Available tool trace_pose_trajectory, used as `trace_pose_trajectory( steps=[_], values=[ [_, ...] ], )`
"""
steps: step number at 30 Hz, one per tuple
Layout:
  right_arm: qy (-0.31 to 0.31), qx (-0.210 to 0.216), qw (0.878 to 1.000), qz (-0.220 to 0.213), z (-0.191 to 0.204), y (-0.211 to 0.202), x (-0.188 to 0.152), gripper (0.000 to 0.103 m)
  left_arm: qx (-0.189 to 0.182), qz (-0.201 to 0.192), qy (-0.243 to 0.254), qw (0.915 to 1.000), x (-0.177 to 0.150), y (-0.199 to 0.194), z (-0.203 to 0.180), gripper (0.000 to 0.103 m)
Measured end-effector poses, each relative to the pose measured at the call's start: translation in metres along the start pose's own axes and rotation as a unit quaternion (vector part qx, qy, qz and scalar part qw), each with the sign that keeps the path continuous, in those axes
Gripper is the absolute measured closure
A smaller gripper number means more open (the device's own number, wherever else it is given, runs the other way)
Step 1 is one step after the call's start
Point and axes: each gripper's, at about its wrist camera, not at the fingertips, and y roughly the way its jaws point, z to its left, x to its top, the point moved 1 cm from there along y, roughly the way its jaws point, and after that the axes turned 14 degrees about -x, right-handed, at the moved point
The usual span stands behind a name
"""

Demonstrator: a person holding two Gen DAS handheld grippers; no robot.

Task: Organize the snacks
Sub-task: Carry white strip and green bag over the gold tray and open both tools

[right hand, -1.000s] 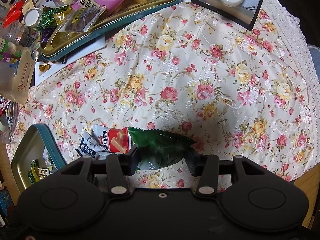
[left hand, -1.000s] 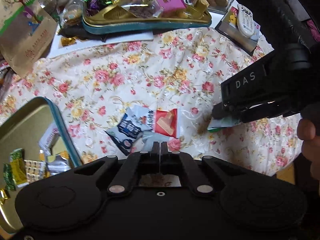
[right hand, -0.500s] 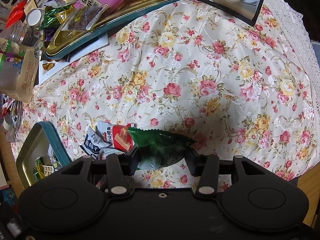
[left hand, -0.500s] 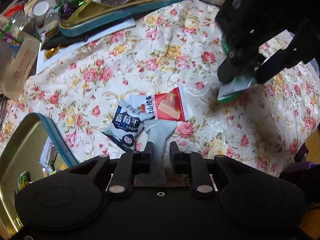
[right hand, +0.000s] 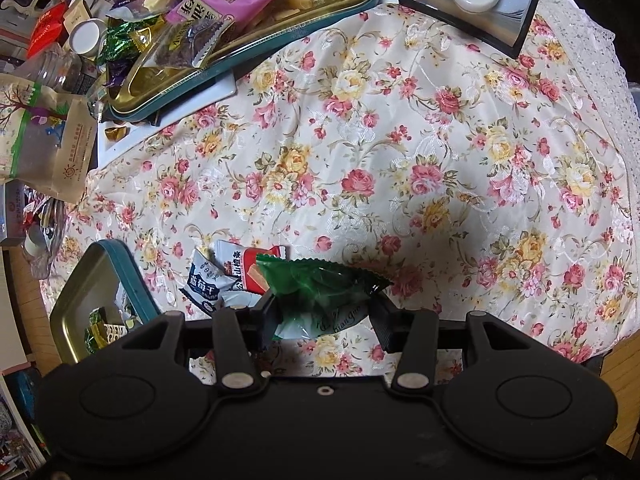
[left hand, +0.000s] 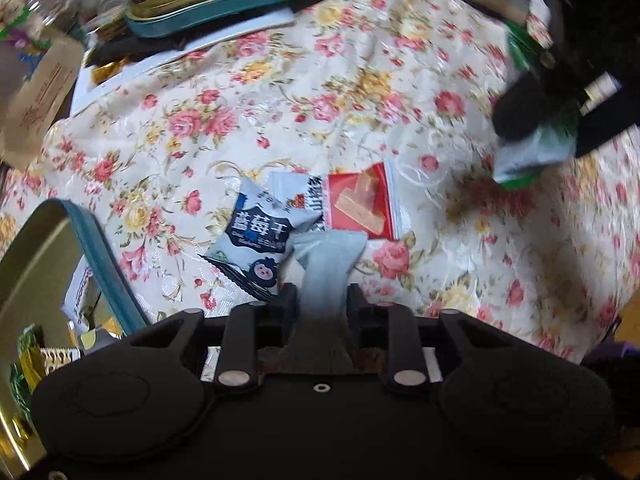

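Packets beside your teal tin [left hand: 108,256]: "蓝莓干" pouch [left hand: 260,236]; left gripper [left hand: 322,300] pinching grey sachet [left hand: 326,264], label hidden; right gripper [right hand: 324,316] clamping green packet [right hand: 320,284], script partly legible

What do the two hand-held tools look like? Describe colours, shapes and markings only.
Both are matte black. The left tool and the right tool each have a wide body with two round embossed discs, two slanted link bars with silver rivets, a small centre screw, and two short blocky fingers with ribbed inner faces. No cables or sleeves show.
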Motion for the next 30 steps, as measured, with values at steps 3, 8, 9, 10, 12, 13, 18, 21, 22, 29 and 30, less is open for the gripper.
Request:
trace_pose_trajectory(
  steps=[3,8,9,10,12,13,18,21,22,29,30],
  values=[
    [0.004,-0.003,1.0,-0.004,-0.003,-0.003,0.0,0.053,0.003,-0.02,-0.036,0.9992,0.004,-0.012,0.004,0.077],
    [0.01,-0.009,1.0,-0.02,-0.004,-0.01,0.0,0.053,0.011,-0.062,-0.091,0.9939,0.014,-0.049,0.01,0.077],
    [0.009,-0.01,1.0,-0.023,-0.002,-0.011,-0.001,0.053,0.01,-0.072,-0.105,0.9919,0.016,-0.059,0.013,0.077],
    [0.006,-0.011,1.0,-0.027,0.001,-0.013,-0.002,0.053,0.01,-0.081,-0.119,0.9896,0.017,-0.068,0.017,0.077],
    [-0.005,-0.015,0.999,-0.038,0.01,-0.016,-0.006,0.053,0.019,-0.1,-0.149,0.9837,0.02,-0.085,0.028,0.077],
    [-0.012,-0.018,0.999,-0.045,0.015,-0.018,-0.008,0.053,0.026,-0.107,-0.161,0.9808,0.021,-0.091,0.033,0.077],
    [-0.066,-0.038,0.994,-0.076,0.052,-0.022,-0.027,0.053,0.078,-0.129,-0.239,0.9593,0.012,-0.124,0.072,0.077],
    [-0.104,-0.044,0.989,-0.092,0.08,-0.025,-0.041,0.053,0.117,-0.133,-0.274,0.9454,0.002,-0.137,0.096,0.077],
    [-0.116,-0.046,0.987,-0.098,0.089,-0.026,-0.046,0.053,0.131,-0.136,-0.282,0.9407,-0.001,-0.141,0.103,0.077],
    [-0.192,-0.05,0.97,-0.137,0.157,-0.035,-0.077,0.053,0.168,-0.126,-0.354,0.9112,-0.029,-0.153,0.156,0.077],
    [-0.203,-0.049,0.968,-0.141,0.166,-0.036,-0.08,0.053,0.169,-0.122,-0.365,0.9075,-0.033,-0.154,0.162,0.077]
  ],
)
